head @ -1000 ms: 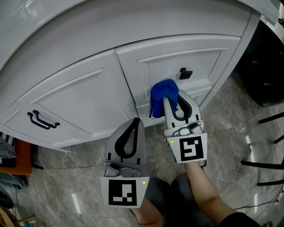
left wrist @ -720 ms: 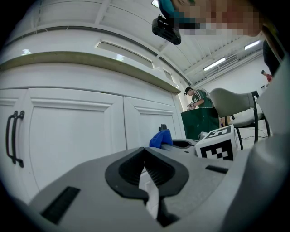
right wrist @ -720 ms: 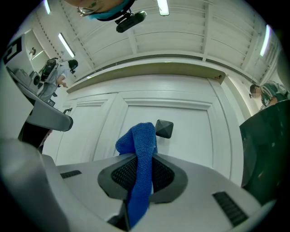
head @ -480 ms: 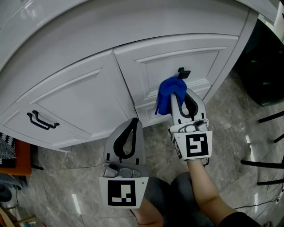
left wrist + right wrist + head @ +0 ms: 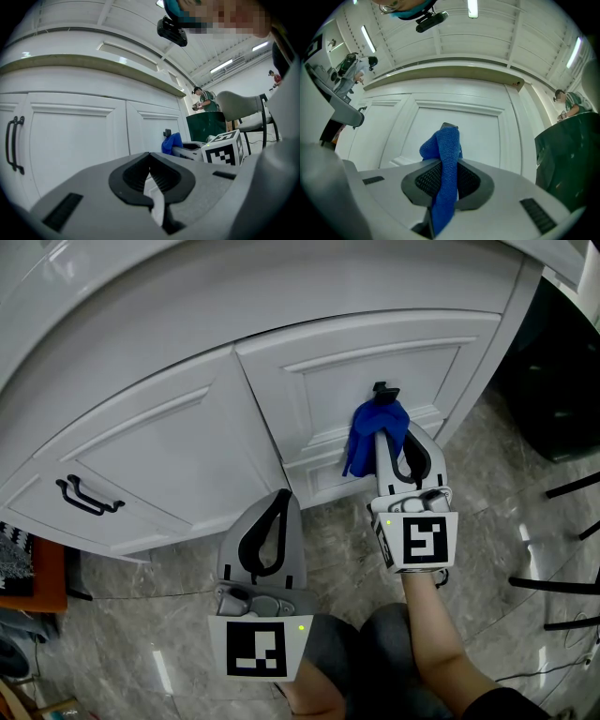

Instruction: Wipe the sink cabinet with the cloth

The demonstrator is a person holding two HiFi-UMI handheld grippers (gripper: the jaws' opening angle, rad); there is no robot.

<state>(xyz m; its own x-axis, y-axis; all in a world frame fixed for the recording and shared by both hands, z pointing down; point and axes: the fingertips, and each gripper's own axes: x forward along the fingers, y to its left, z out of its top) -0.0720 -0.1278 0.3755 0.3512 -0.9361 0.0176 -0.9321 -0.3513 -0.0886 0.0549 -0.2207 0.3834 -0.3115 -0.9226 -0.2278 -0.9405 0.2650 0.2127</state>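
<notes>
My right gripper (image 5: 378, 430) is shut on a blue cloth (image 5: 375, 429), pressed against the right door (image 5: 375, 371) of the white sink cabinet, just below its black knob (image 5: 385, 392). In the right gripper view the blue cloth (image 5: 444, 154) rises between the jaws and covers most of the knob (image 5: 449, 125). My left gripper (image 5: 284, 499) hangs lower and to the left, jaws shut on nothing, pointing at the foot of the cabinet. The left gripper view shows the left gripper (image 5: 151, 161), the blue cloth (image 5: 171, 143) and the right gripper's marker cube (image 5: 227, 147).
The left door (image 5: 150, 460) carries a black bar handle (image 5: 86, 495). Grey marble floor (image 5: 497, 512) lies below. A dark green bin (image 5: 567, 159) stands to the right of the cabinet. Black chair legs (image 5: 562, 549) are at the right edge.
My right gripper has moved the cloth up and to the right across the right door, from its lower left part to just under the knob. The left gripper has stayed put.
</notes>
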